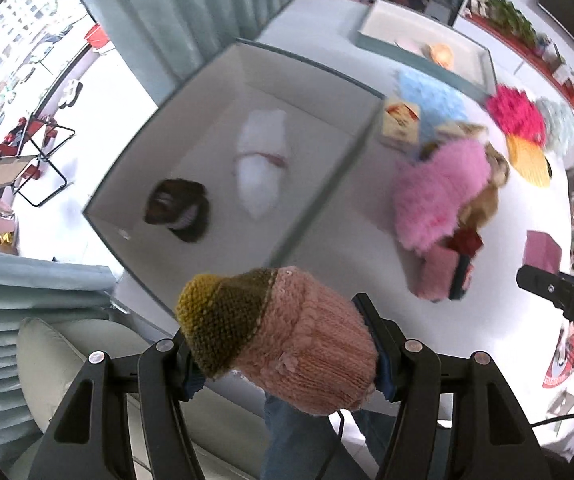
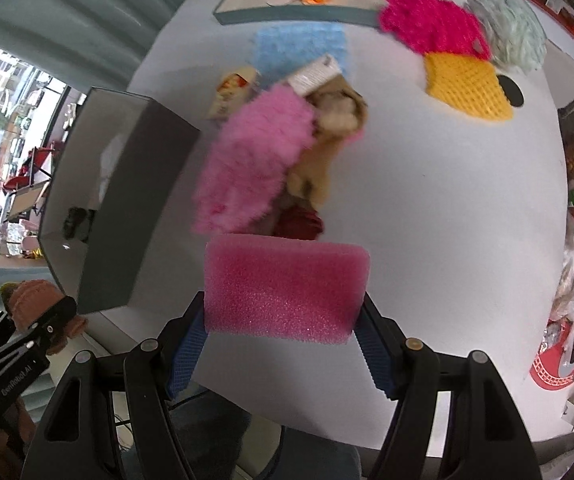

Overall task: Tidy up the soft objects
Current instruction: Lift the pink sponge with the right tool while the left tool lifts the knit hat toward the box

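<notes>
My left tongs (image 1: 283, 360) pinch knit hat (image 1: 287, 344); box (image 1: 327, 184) lies at 12 o'clock, near, so left arm nearer; right tongs (image 2: 283, 320) pinch sponge (image 2: 285, 288), long axis across tongs; box at 10 o'clock.

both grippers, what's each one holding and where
Left gripper clamps the pink-and-olive knitted hat across its sides; right gripper clamps the pink foam sponge block by its ends.

Right gripper (image 2: 283, 344) clamps rectangular pink foam sponge (image 2: 285, 290) above white table (image 2: 447, 208); fluffy pink fabric piece (image 2: 253, 164) beyond, possibly blurred by motion.
</notes>
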Motion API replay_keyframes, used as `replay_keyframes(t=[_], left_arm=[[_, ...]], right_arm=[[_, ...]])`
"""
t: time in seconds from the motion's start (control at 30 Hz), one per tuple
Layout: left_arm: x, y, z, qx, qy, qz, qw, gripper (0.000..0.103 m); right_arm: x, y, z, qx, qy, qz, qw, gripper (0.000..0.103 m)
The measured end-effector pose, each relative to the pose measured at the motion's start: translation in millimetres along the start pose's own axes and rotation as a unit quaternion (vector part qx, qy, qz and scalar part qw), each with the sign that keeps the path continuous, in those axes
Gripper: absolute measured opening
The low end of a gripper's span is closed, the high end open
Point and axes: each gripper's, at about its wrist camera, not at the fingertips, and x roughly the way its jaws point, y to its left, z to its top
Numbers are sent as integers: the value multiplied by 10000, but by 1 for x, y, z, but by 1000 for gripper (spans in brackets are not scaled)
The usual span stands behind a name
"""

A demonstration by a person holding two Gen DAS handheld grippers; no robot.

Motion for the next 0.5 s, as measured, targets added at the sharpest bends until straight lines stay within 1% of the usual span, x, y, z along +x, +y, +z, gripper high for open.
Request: replay_keyframes(t=[0.03,0.1,0.13,0.17,0.2,0.27,0.33,0.37,0.43,0.5], left_arm=[[-1,6,3,-3,-18,-1,10000,65],[0,18,9,27,-78,33,10000,65],[-1,26,12,58,-115,31,9999,65],[-2,33,17,98,-154,18,9998,65],[-2,38,20,140,-181,20,9997,65],[-3,53,30,238,-253,19,9994,65],[-1,68,39,245,-278,-12,9993,65],[0,76,43,219,-290,-9,9993,65],[2,89,50,198,-374,88,9991,65],[3,100,57,184,-486,92,9986,65]], right_arm=[[1,-18,15,18,-29,6,10000,73],[-19,-29,-3,76,-73,20,9999,73],[-18,-21,-6,99,-89,24,9999,73],[-11,-26,-16,116,-103,23,9999,73],[-17,-32,-29,141,-129,17,9998,73],[-25,-22,-42,229,-189,22,9996,73],[-20,-4,-39,272,-263,59,9993,73],[-11,3,-37,257,-285,60,9992,73],[-8,28,-31,171,-330,19,9993,73],[-7,52,-25,7,-334,-40,9994,73]])
